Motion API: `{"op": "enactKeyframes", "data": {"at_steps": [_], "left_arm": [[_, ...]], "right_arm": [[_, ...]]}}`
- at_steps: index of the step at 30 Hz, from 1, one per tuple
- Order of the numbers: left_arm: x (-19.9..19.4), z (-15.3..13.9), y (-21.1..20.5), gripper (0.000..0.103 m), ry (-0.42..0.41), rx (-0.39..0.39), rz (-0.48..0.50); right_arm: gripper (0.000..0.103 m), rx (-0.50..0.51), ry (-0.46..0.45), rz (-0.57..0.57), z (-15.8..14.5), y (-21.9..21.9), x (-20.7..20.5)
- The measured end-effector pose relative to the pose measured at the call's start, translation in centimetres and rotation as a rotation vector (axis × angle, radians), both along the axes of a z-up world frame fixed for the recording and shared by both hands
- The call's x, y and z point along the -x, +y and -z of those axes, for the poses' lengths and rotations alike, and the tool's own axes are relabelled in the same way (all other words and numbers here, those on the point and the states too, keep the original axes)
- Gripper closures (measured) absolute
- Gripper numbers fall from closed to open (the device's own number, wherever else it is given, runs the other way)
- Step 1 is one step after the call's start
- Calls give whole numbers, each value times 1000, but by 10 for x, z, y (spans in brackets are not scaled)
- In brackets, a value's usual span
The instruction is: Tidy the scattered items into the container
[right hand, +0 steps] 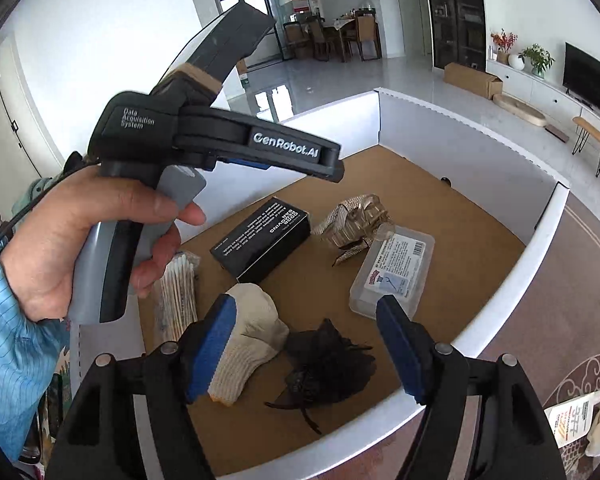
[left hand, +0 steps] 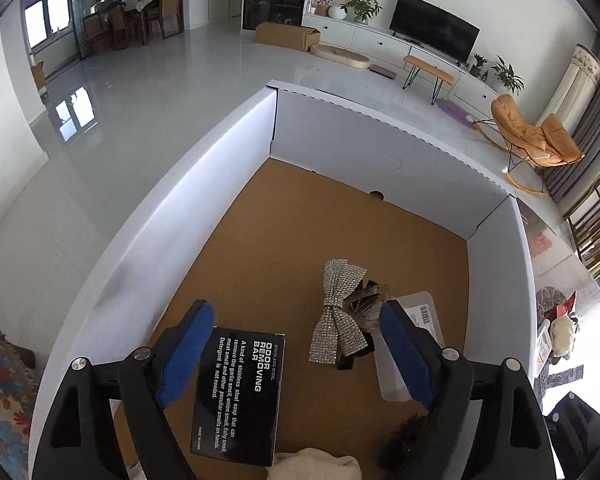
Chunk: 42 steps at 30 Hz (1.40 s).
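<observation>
The black soap box [left hand: 238, 394], rhinestone bow [left hand: 340, 312] and glove [right hand: 246, 340] lie inside the white container [left hand: 204, 216]; both tools, left [left hand: 296, 354] and right [right hand: 306, 348], are spread wide and empty above it. A clean upward withdrawal is advised, so nothing is dragged out.

Around me is a bright living room with white walls and a glossy pale floor [left hand: 180, 64]. Far right, a dark television [left hand: 436, 36] stands on a long white cabinet [left hand: 380, 40]; an orange rocking chair [left hand: 536, 136] sits nearer. Far left, a dining table [left hand: 140, 12] stands beside windows [left hand: 46, 16].
</observation>
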<state>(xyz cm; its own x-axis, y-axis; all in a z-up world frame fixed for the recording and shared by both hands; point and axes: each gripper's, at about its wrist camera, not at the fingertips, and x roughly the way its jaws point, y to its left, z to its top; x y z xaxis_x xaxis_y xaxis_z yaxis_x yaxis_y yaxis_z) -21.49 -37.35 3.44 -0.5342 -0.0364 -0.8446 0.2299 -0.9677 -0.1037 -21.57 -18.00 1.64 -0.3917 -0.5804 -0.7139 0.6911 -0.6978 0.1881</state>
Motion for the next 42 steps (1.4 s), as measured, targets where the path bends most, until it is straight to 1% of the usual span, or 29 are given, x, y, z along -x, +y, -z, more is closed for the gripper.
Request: {"op": "enactKeyframes", "data": {"at_steps": [3, 5, 7, 9, 10, 11, 13, 15, 17, 19, 21, 23, 25, 28, 30, 34, 42], "left_arm": [[-27, -26, 19, 18, 72, 40, 26], [-50, -49, 45, 18, 133, 65, 78], [-75, -71, 79, 17, 186, 61, 158], [-100, -84, 119, 10, 215, 58, 258], [-113, -87, 142, 3, 224, 59, 303], [-125, -87, 164, 0, 230, 57, 347], [-146, -74, 210, 0, 219, 37, 440], [-158, -47, 253, 0, 179, 15, 507], [-161, -11, 292, 0, 135, 8, 541], [-159, 25, 324, 0, 96, 38, 561], [-157, 54, 345, 0, 79, 87, 564], [-152, 71, 357, 0, 65, 102, 558], [-146, 82, 359, 0, 51, 102, 548], [-139, 94, 358, 0, 22, 104, 535], [-142, 97, 359, 0, 45, 118, 541], [-144, 99, 359, 0, 67, 109, 532], [-144, 99, 359, 0, 67, 108, 527]], "right_arm": [[29, 39, 80, 55, -18, 33, -26], [29, 29, 118, 107, -23, 65, -44], [29, -4, 134, 176, -17, 107, -65], [29, -38, 135, 249, -4, 156, -85], [29, -59, 128, 287, 4, 182, -94], [29, -86, 116, 328, 15, 208, -100], [29, -152, 90, 418, 37, 257, -114], [29, -200, 52, 511, 56, 302, -128], [29, -201, 12, 585, 69, 339, -141], [29, -192, -7, 638, 76, 371, -153], [29, -195, -11, 666, 83, 387, -166], [29, -208, -11, 680, 87, 392, -170], [28, -212, -13, 688, 91, 394, -173], [29, -214, -2, 692, 89, 390, -175], [28, -228, -10, 691, 90, 387, -172], [20, -223, -19, 692, 93, 387, -171], [19, -228, -19, 689, 94, 385, -171]]}}
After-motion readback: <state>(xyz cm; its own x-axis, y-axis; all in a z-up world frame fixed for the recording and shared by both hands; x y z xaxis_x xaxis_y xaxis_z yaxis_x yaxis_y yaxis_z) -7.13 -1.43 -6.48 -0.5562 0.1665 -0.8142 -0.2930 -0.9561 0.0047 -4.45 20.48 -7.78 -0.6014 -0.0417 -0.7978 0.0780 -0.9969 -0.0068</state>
